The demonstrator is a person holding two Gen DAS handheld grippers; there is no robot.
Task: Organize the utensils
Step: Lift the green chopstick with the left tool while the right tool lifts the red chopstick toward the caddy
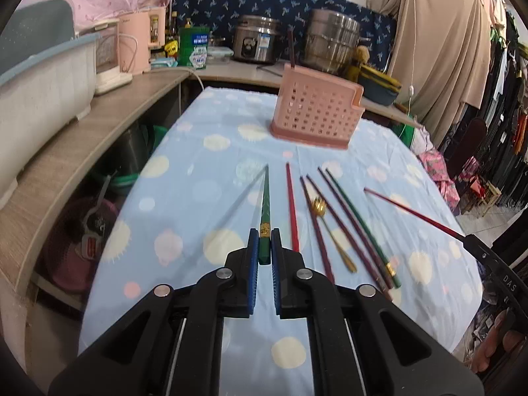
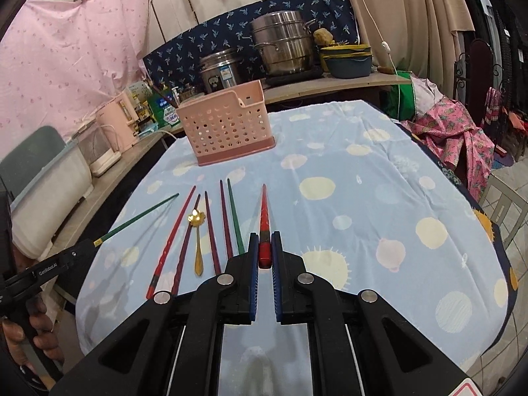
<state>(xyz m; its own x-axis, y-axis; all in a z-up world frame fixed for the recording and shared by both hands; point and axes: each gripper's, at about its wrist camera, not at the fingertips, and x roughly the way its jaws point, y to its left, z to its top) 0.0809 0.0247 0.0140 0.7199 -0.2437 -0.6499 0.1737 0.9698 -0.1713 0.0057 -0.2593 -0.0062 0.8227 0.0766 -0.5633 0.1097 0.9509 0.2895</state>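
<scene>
Two chopsticks are clamped, green in my left jaws, red in my right, both pointing at 12 toward the basket, right nearer.

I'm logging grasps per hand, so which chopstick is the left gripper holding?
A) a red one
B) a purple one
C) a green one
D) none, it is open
C: in the left wrist view the left gripper is shut on the thick end of the green chopstick, lifted off the cloth, while the right gripper holds the red chopstick.
</scene>
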